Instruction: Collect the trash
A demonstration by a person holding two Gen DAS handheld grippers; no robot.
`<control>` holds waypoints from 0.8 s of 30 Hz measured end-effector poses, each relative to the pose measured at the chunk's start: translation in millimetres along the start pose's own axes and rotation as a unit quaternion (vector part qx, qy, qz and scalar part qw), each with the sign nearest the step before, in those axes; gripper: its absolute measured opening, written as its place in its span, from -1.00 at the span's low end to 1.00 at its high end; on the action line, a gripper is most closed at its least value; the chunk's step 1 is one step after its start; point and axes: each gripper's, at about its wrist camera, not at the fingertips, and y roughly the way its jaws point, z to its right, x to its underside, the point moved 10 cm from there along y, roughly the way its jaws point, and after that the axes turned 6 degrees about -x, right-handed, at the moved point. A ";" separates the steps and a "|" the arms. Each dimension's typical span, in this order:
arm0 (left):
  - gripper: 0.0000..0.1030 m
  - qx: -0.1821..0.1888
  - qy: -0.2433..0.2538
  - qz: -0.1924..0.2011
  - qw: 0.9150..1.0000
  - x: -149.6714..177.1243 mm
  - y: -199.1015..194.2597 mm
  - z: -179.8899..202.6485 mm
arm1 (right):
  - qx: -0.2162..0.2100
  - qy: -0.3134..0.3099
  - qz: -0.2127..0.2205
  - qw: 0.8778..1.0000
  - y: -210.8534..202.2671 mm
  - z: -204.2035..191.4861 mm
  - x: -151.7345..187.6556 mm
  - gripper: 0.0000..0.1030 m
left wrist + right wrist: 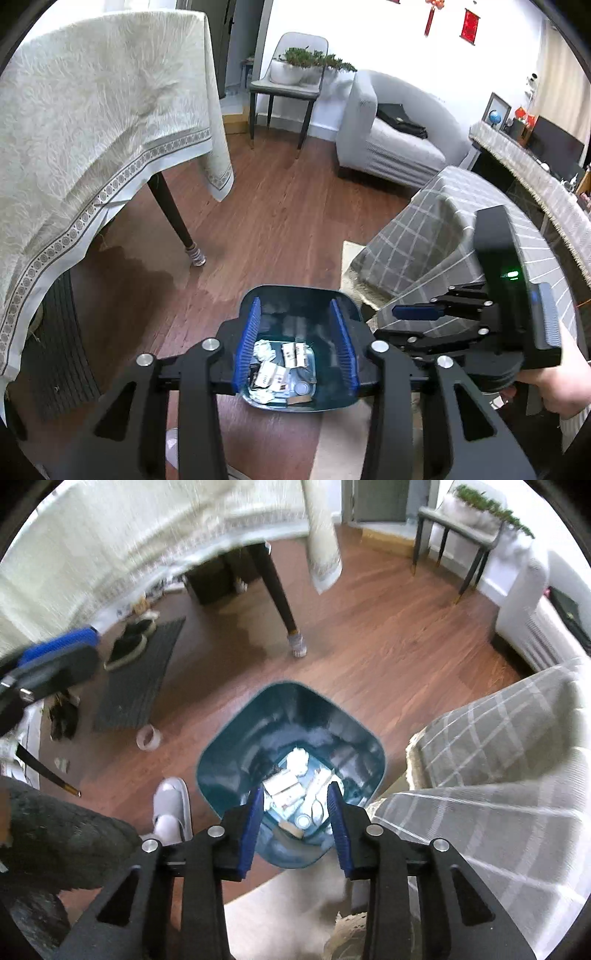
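Print on the paper scraps [275, 374] in my bin [295, 295] too small to read; tablecloth [122, 535] motion-blurred; slipper [173, 812] partly behind my gripper linkage.

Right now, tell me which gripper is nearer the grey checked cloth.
Right. The right gripper hangs beside the grey checked cloth, over the teal plastic bin; the left gripper is further left, away from it.

Bin [291, 716] mouth below both grippers is unobstructed. Checked cloth [491, 775] crowds the right gripper's [295, 812] right side; open floor [369, 646] lies ahead.
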 end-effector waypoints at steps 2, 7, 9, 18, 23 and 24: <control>0.03 0.001 -0.005 0.007 1.000 1.2 -10.0 3.6 | 0.000 -0.003 0.027 1.000 -23.1 -2.1 -5.2 -0.31; 0.28 -0.013 0.003 0.023 1.000 14.6 -36.0 14.3 | 0.032 0.014 0.102 0.994 -87.3 14.6 -3.6 -0.21; 0.48 -0.025 0.006 0.040 0.999 16.6 -48.1 18.3 | 0.047 0.025 0.123 0.991 -106.9 23.2 4.8 0.17; 0.85 -0.076 0.044 0.116 0.989 26.3 -102.4 52.1 | 0.137 0.077 0.209 0.965 -199.8 68.4 64.7 0.51; 0.89 -0.073 0.037 0.135 0.987 32.2 -123.4 67.0 | 0.174 0.094 0.253 0.947 -251.4 83.9 88.2 0.75; 0.89 -0.071 0.035 0.139 0.987 32.4 -127.6 70.6 | 0.181 0.097 0.257 0.944 -257.9 86.6 94.5 0.76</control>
